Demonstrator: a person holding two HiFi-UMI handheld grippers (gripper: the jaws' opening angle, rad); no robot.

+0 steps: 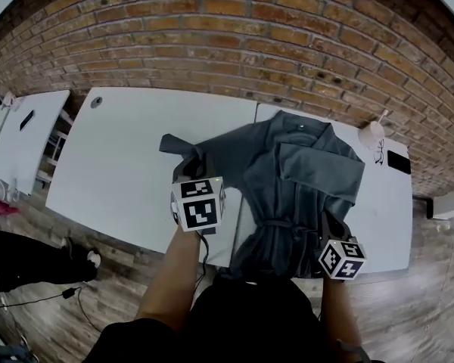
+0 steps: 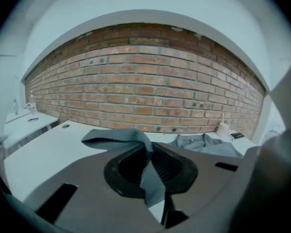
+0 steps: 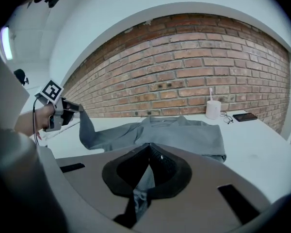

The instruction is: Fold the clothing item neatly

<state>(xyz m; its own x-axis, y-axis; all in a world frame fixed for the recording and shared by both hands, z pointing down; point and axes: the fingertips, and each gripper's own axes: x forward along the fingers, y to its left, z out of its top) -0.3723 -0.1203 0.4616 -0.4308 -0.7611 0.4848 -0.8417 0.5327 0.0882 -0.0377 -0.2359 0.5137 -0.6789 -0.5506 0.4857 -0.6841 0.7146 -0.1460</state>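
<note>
A grey shirt [image 1: 287,180] lies on the white table [image 1: 121,165], collar toward the brick wall, its right side folded over the body. My left gripper [image 1: 194,169] is shut on the left sleeve [image 1: 178,146] and holds it up off the table; in the left gripper view the cloth [image 2: 117,137] runs between the closed jaws [image 2: 149,161]. My right gripper [image 1: 329,231] is shut on the shirt's near hem at the table's front edge. The right gripper view shows grey fabric [image 3: 184,135] pinched in its jaws [image 3: 146,171], and the left gripper [image 3: 70,108] lifting the sleeve.
A white cup [image 1: 371,134], glasses [image 1: 380,156] and a dark phone [image 1: 399,162] sit at the table's far right. A second white table [image 1: 23,138] stands to the left. Dark cloth and cables [image 1: 30,259] lie on the wooden floor.
</note>
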